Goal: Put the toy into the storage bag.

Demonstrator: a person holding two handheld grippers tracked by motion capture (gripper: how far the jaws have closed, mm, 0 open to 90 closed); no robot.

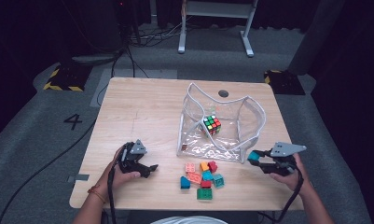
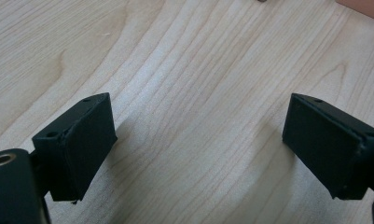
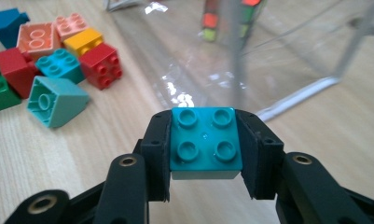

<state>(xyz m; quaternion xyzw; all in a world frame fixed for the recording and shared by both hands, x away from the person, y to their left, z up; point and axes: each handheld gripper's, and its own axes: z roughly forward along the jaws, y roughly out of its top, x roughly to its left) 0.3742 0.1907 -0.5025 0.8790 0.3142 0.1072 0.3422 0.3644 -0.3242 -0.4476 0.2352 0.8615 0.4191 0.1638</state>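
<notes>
Transfer is the step I judge to be in hand: my right hand-held gripper (image 3: 204,154) is clamped on a teal brick (image 3: 205,140), lifted off the table (image 1: 142,112) near its right edge, just beside the clear pouch (image 1: 219,123). The pouch already holds a puzzle cube (image 1: 212,124). Next I'd carry the brick over the pouch's open mouth (its rim sags, so clearance matters) and let go. The loose brick pile (image 1: 202,179) waits by the near edge. My left hand-held gripper (image 2: 198,144) sits with jaws apart, empty, over bare wood. No readable writing on anything on the table.
</notes>
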